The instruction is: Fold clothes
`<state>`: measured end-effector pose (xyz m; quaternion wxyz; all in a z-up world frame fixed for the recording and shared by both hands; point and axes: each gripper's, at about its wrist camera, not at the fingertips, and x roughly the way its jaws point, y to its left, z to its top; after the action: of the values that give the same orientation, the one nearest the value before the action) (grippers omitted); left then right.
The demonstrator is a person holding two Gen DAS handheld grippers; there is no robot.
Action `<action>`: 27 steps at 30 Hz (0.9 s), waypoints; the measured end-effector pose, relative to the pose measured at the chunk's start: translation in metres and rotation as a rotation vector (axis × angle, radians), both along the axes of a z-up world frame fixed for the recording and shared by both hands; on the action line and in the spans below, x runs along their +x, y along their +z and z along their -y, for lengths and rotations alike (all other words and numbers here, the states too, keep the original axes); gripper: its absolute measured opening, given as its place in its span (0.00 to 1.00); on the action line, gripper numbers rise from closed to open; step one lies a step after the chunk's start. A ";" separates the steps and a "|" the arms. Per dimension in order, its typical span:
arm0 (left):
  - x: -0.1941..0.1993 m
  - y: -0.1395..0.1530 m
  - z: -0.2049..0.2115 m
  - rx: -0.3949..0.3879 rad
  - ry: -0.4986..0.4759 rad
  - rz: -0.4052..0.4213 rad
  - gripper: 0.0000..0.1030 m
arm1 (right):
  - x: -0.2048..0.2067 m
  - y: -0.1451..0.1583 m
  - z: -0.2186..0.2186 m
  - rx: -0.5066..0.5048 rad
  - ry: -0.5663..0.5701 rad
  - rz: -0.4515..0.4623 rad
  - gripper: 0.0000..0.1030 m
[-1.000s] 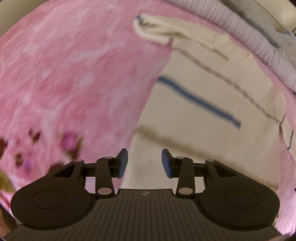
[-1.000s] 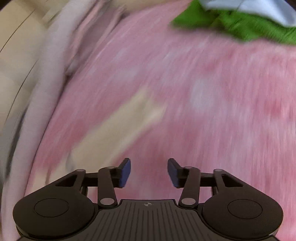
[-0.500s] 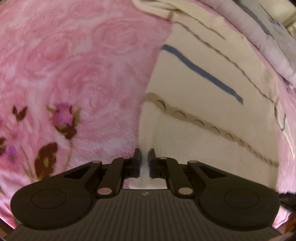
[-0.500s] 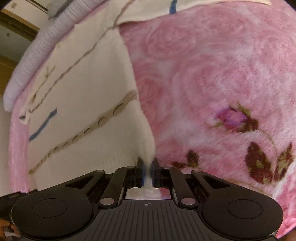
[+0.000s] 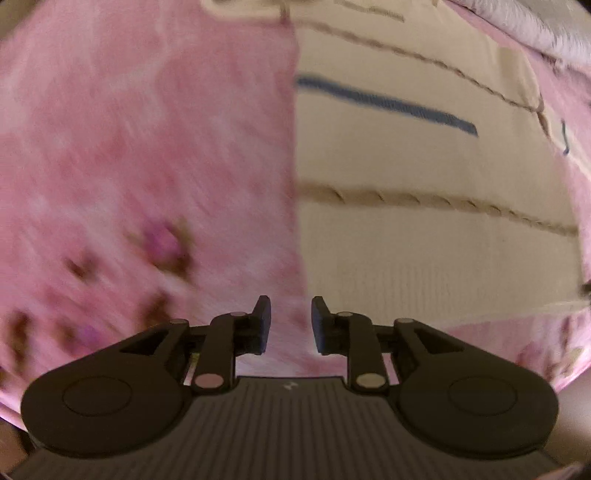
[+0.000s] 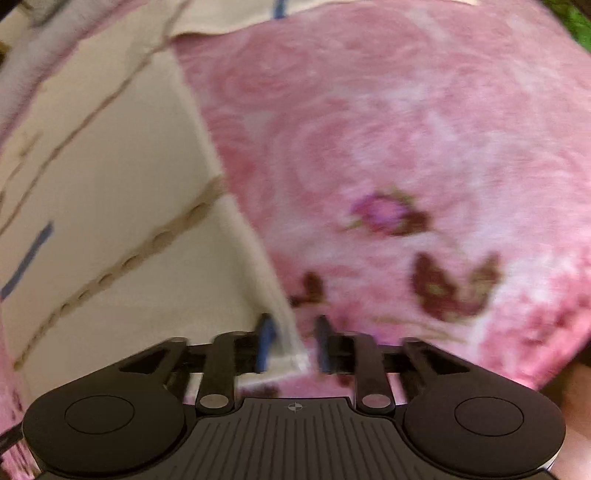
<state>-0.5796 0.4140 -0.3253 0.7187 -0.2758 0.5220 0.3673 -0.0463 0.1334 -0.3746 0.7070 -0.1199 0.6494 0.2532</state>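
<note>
My left tool (image 5: 289,325) hangs with its jaws spread and nothing between them, just off the cream garment's (image 5: 424,166) straight edge, which runs down the middle of the frame. My right tool (image 6: 291,343) is spread too, the garment's near corner (image 6: 295,360) lying loose in the gap, not pinched. The garment lies flat on the pink floral blanket (image 6: 388,129), filling the right of the left view and the left of the right view. I reckon the plush pile could get nipped along with the thin cloth, dragging the lay crooked. A green cloth (image 6: 576,22) sits at the upper right, well apart; a grey ribbed roll (image 5: 524,22) borders the far side.
</note>
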 end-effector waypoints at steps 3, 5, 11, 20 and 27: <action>0.003 0.014 -0.014 0.067 -0.055 -0.054 0.37 | 0.012 0.020 -0.008 -0.034 -0.059 0.111 0.38; 0.032 0.007 -0.033 0.162 -0.110 -0.080 0.37 | 0.020 0.023 -0.029 0.007 -0.042 0.193 0.41; 0.153 -0.024 -0.089 0.423 -0.386 -0.100 0.38 | 0.037 0.001 -0.118 0.156 0.028 0.164 0.41; 0.253 -0.085 -0.158 0.744 -0.742 -0.385 0.39 | 0.061 -0.024 -0.124 0.192 -0.089 0.079 0.41; 0.226 -0.050 -0.220 0.684 -0.381 -0.148 0.12 | 0.062 -0.026 -0.119 0.180 -0.147 0.054 0.46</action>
<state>-0.3533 0.6345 -0.3756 0.7848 0.1086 0.4616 0.3990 0.0157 0.2519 -0.4009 0.7487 -0.0148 0.6120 0.2544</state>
